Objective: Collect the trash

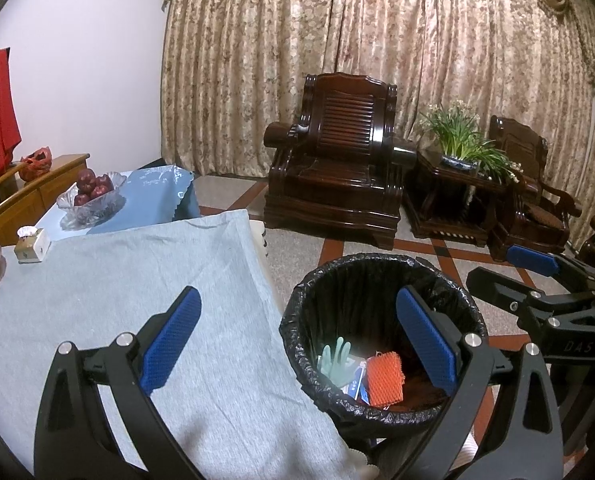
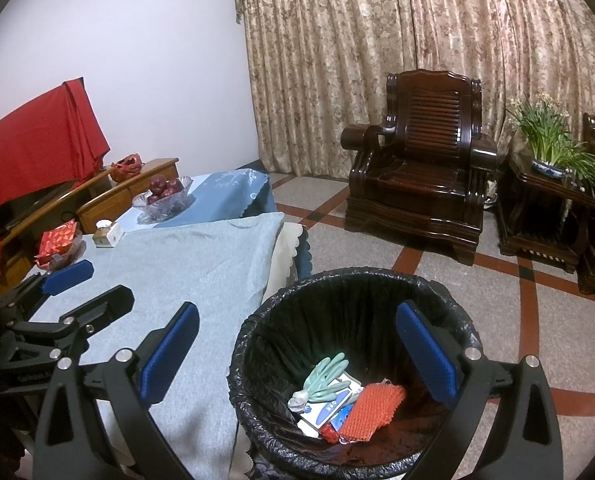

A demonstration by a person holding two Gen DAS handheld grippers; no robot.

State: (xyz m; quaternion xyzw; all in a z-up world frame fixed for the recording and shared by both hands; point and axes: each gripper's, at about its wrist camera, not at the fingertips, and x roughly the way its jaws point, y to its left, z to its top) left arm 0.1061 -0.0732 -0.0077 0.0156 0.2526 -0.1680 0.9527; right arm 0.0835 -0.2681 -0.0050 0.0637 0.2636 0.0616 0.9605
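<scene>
A bin with a black bag (image 1: 381, 276) (image 2: 349, 280) stands on the floor at the right edge of the table. Inside lie a pale green glove (image 1: 335, 360) (image 2: 323, 372), an orange net pad (image 1: 383, 378) (image 2: 371, 408) and a white and blue packet (image 2: 329, 404). My left gripper (image 1: 299, 344) is open and empty, above the table edge and the bin's rim. My right gripper (image 2: 297, 352) is open and empty above the bin; it also shows at the right of the left wrist view (image 1: 509, 276). The left gripper shows at the left of the right wrist view (image 2: 89, 284).
The table has a grey-blue cloth (image 1: 137, 292) (image 2: 185, 264). On it stand a glass bowl of red fruit (image 1: 91, 196) (image 2: 163, 196), a small white box (image 1: 31, 242) (image 2: 107, 234) and a red packet in a dish (image 2: 59, 242). Dark wooden armchairs (image 1: 337, 168) (image 2: 417, 176) and a potted plant (image 1: 463, 144) stand on the tiled floor behind.
</scene>
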